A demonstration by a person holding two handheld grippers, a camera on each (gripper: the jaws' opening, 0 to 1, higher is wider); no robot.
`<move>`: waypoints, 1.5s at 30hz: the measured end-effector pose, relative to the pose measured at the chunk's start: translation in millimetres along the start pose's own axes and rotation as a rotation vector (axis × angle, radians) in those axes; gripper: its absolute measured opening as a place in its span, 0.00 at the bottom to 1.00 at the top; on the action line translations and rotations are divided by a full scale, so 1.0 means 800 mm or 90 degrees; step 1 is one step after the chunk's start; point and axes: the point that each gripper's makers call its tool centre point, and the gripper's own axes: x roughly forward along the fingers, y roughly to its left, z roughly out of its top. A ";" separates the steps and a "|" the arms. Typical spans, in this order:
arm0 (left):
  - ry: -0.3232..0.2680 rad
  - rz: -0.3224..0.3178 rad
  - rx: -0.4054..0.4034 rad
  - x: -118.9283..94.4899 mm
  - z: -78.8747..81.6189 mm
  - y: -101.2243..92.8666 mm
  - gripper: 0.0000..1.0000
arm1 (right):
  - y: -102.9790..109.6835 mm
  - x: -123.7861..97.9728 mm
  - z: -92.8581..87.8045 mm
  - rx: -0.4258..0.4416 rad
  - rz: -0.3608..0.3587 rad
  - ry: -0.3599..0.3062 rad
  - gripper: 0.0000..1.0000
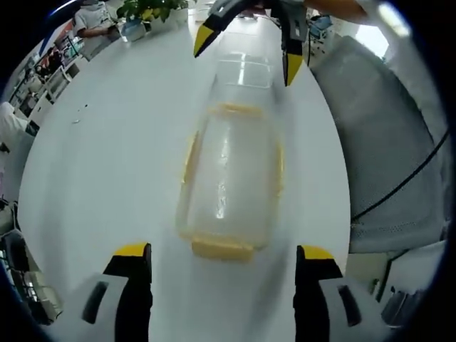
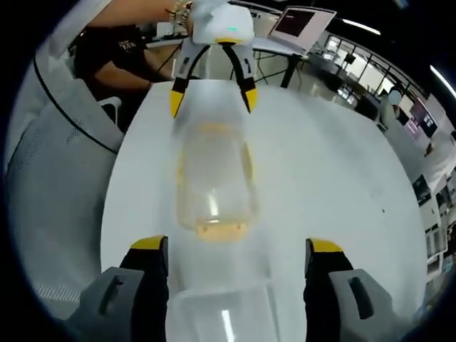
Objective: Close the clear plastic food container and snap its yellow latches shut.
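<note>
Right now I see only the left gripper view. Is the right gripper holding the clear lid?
Observer: No. In the right gripper view the clear lid lies flat on the white table between the open jaws of the right gripper, not pinched.
Operator: What stands behind my left gripper?
Observer: An open laptop, beyond the left gripper.
Operator: Is anybody near there?
Observer: Yes. A person in a dark shirt is at the table's edge, beside that gripper.

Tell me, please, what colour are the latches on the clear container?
The latches are yellow, on the clear container; the left gripper view shows them best.
</note>
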 end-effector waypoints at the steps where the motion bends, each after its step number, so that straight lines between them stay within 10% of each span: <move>1: 0.001 -0.002 0.000 0.001 0.000 0.000 0.78 | 0.000 0.002 0.000 -0.001 0.003 0.000 0.75; 45: 0.004 -0.048 0.027 0.023 -0.007 0.004 0.49 | 0.028 0.062 -0.009 -0.020 0.099 0.020 0.45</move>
